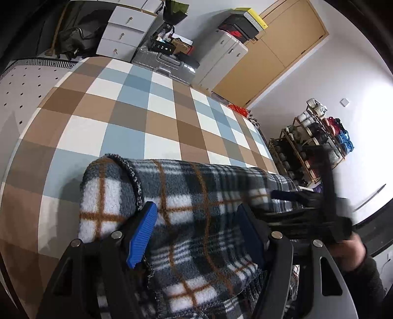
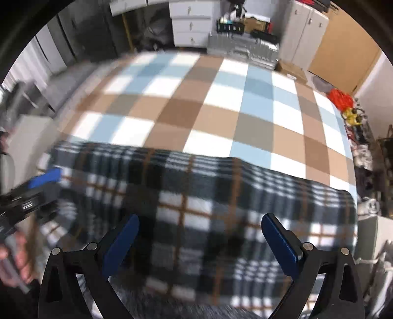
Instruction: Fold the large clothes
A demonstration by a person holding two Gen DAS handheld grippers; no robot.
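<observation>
Your left gripper has its 2 blue pads spread apart with a fold of the plaid fleece blanket bulging up between them; whether the pads actually press the cloth you cannot tell from this view. Your right gripper hangs released over the same blanket, pads wide apart, nothing pinched between them, the view blurred.

The blanket lies folded into a long band along the near edge of the checked bed cover, its long axis running across both views from side to side. Its left end is a rounded fold with a stitched hem curling over it; the far long edge lies fairly straight on the checks.

Beyond the bed stand a white drawer unit, a silver suitcase and a white storage box with dark and yellow boxes stacked on its lid. A rack to the right holds rows of shoes.
</observation>
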